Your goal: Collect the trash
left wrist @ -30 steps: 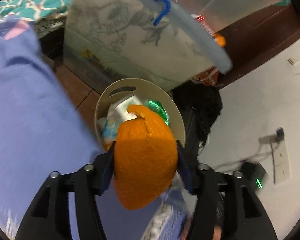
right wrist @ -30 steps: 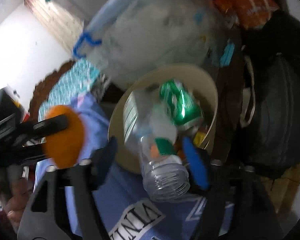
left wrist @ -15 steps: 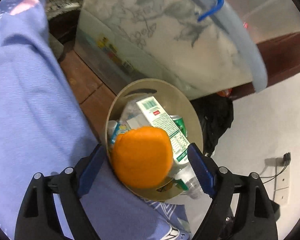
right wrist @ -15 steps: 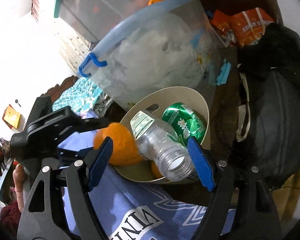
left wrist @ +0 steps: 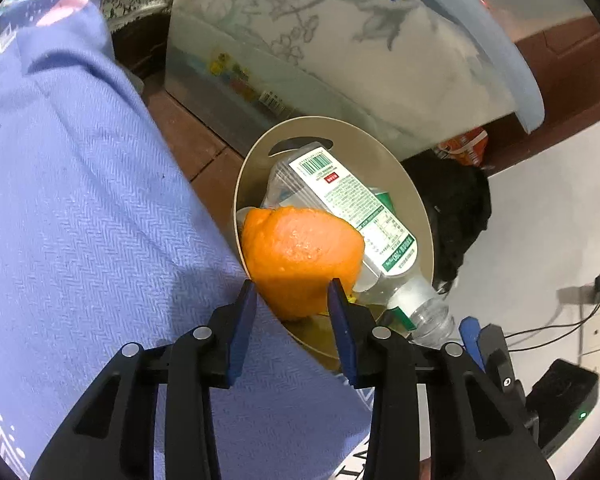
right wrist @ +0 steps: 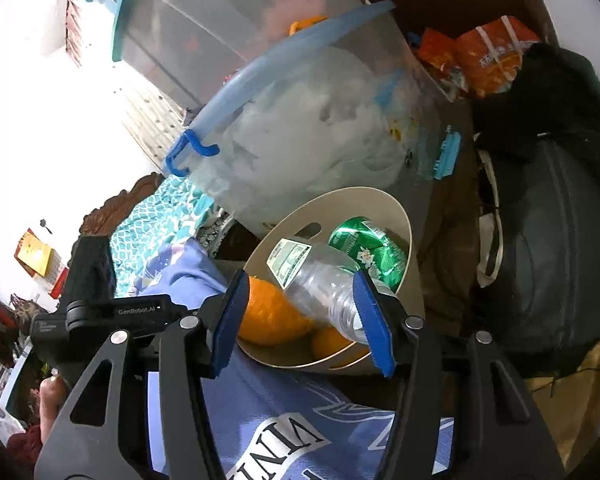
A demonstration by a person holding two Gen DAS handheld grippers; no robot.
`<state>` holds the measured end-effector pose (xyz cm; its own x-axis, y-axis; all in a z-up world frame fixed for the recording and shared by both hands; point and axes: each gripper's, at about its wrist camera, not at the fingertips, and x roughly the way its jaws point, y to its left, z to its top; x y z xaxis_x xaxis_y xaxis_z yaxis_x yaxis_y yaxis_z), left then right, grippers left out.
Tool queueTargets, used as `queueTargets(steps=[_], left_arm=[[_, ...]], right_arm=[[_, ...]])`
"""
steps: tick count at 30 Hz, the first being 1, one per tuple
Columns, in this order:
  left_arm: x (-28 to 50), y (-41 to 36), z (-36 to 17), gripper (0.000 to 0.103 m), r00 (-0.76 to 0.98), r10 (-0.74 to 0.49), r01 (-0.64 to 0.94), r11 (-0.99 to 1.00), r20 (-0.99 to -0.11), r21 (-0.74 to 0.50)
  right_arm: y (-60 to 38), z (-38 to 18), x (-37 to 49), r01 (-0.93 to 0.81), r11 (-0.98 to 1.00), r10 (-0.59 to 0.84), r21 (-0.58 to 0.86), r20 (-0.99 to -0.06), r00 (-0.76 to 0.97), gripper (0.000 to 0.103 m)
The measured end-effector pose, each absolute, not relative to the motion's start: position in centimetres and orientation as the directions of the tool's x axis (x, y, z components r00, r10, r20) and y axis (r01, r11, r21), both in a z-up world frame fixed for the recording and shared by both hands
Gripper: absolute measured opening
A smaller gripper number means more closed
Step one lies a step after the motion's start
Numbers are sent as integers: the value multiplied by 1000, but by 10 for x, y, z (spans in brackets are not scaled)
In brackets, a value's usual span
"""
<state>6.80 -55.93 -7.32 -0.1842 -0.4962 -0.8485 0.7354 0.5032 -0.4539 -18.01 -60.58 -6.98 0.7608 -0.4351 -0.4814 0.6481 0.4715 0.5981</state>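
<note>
While the orange peel sits in the beige bin just beyond the left gripper, its fingers, closing on nothing, stand apart, as do the right gripper fingers flanking the plastic bottle.

**What the bin and the frame edges keep out of sight**

The orange peel covers the bin's near contents; the plastic bottle hides most of the green can. The label print is too small to read. The storage box runs off the top edge.
</note>
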Motion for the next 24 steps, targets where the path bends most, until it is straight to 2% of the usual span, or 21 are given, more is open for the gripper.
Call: queueTargets(steps=[3, 6, 13, 18, 24], left_arm=[[64, -547, -62, 34, -235, -518, 716, 481, -823, -507], [54, -520, -37, 36, -196, -553, 754, 443, -810, -485], [14, -418, -7, 49, -43, -607, 853, 391, -793, -346], [-8, -371, -9, 50, 14, -610, 866, 404, -792, -296], [-31, -336, 10, 74, 122, -639, 882, 421, -759, -213]], right_arm=[[-604, -67, -181, 651, 480, -448, 588, -473, 759, 65], [-593, -61, -187, 669, 473, -470, 574, -478, 742, 69], [-531, -54, -192, 632, 516, -382, 579, -505, 774, 72], [-495, -46, -198, 652, 515, -371, 556, -542, 754, 73], [-468, -36, -215, 674, 487, -358, 556, -577, 734, 75]])
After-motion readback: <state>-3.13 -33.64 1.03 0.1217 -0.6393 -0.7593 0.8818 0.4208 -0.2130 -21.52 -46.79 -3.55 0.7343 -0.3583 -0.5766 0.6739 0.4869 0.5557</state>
